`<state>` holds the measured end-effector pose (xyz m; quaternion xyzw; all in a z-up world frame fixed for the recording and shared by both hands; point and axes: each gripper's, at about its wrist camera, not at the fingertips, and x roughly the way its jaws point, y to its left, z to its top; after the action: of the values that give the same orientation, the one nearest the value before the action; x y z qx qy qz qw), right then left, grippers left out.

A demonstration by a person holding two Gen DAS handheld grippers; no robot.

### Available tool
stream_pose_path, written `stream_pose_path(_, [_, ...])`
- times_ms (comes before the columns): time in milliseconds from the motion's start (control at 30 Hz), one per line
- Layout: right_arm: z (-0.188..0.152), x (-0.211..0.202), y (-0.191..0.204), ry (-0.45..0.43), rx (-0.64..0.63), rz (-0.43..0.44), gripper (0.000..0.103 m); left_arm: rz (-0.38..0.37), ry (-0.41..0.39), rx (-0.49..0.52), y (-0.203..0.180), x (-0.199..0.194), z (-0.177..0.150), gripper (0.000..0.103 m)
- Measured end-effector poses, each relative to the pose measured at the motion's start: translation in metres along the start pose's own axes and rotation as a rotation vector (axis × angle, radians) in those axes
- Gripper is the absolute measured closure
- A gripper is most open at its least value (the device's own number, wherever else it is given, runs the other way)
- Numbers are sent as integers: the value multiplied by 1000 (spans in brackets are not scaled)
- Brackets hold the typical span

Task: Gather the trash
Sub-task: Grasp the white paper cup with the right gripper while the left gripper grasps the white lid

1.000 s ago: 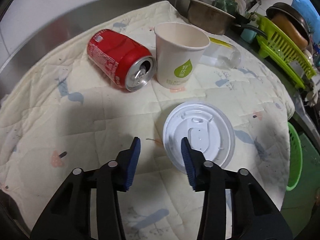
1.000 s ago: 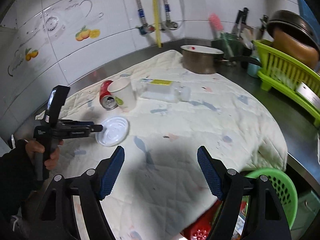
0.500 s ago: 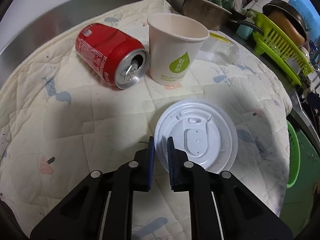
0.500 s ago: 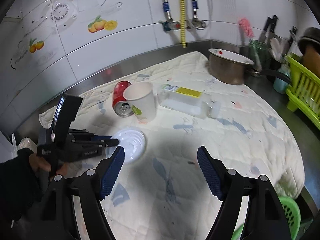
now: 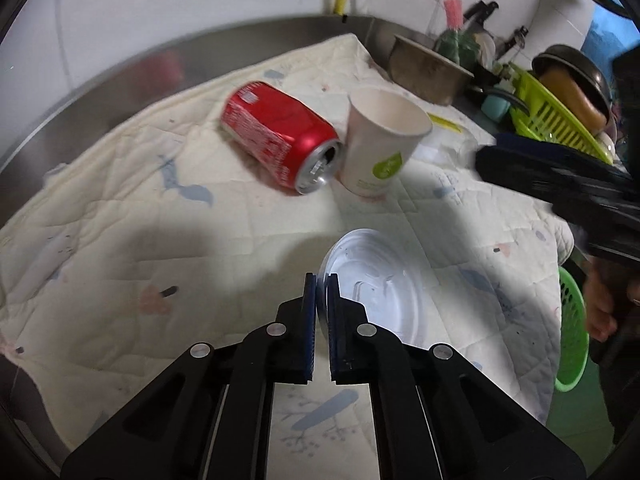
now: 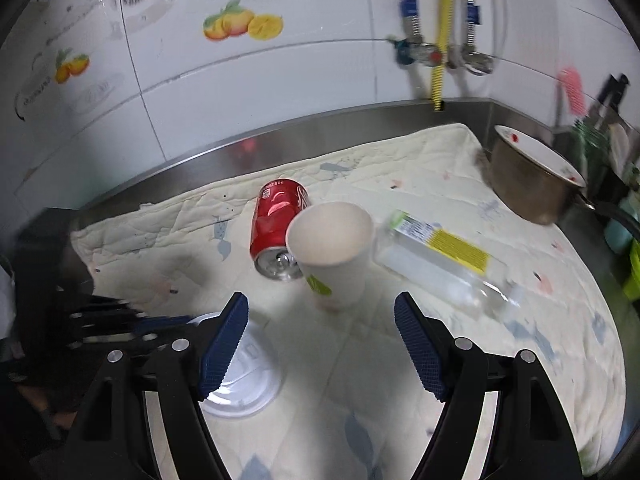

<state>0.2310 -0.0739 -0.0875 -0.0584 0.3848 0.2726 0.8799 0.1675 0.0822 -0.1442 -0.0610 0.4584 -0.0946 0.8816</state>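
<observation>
My left gripper [image 5: 321, 285] is shut on the rim of a white plastic lid [image 5: 376, 284], which is tilted up off the quilted cloth [image 5: 120, 220]. The lid also shows in the right wrist view [image 6: 244, 384]. Beyond it a red can [image 5: 280, 136] lies on its side against an upright white paper cup [image 5: 380, 148]. My right gripper [image 6: 320, 340] is open and empty, with the cup [image 6: 332, 256], the can [image 6: 276, 232] and a clear plastic bottle [image 6: 440, 264] ahead of it. It shows blurred in the left wrist view [image 5: 560, 184].
A metal bowl [image 6: 532, 176] stands at the back right. A green dish rack [image 5: 556, 120] holds pots at the right. A green basket [image 5: 572, 340] sits below the counter's right edge. A steel backsplash and tiled wall with pipes [image 6: 440, 40] close the far side.
My left gripper has lifted the lid's edge, tilting it up. My right gripper has moved in towards the cup and can, and now enters the left wrist view.
</observation>
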Motion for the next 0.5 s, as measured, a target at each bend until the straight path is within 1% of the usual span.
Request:
stream_pose_path(67, [6,15,5,11,-20,2,30,5,-3,-6,4,-5,0,99])
stream_pose_path(233, [17,48,9,36,-59,-37,30,5,-18,-19,13,-14,-4,99])
stream_pose_path(400, [24,66,0,47,-19,-47,30,0,-24,-25,15,-18,-4,99])
stream_pose_path(433, [25,69,-2,45,-5,-43,31,-2,-25,-24,14,-18,-5,99])
stream_pose_path(467, [26,72,-5,46,5,-37,36,-2,-28,-22,13,-19,-5,99])
stream_pose_path(500, [27,74,-6,47,14,-31,39,-2,-29,-19,12,-19,-5,99])
